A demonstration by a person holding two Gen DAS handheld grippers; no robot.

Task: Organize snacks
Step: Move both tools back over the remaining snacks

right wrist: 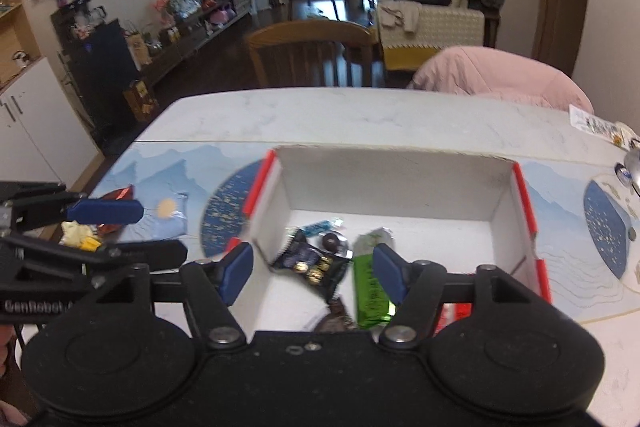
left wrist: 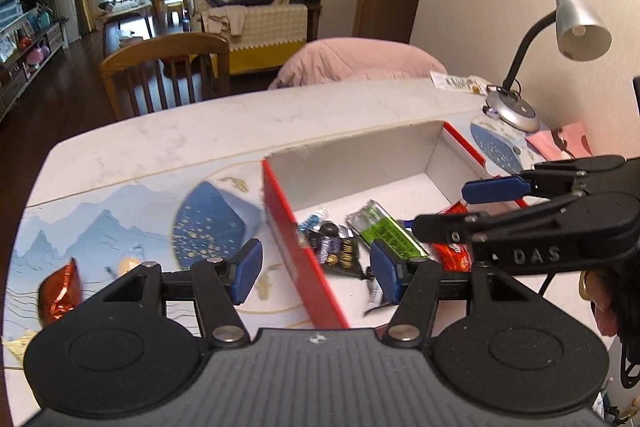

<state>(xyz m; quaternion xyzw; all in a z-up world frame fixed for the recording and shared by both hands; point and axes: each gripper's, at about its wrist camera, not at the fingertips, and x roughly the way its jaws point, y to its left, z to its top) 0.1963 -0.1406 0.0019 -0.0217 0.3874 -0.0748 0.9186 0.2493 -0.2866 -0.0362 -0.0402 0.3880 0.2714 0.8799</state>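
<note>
Red-orange and crinkly, the foil snack packet (left wrist: 60, 291) lies on the surface at nine o'clock of the red-walled white cardboard box (left wrist: 304, 267). Likely light, slippery; pinch its sealed end. Left tool (left wrist: 316, 275) and right tool (right wrist: 314, 275) released, empty.

A silver desk lamp (left wrist: 576, 31) stands on the surface (left wrist: 240, 123) at two o'clock. A wooden chair (left wrist: 168, 67) and a pink cushion (left wrist: 356, 61) sit beyond, toward twelve.
</note>
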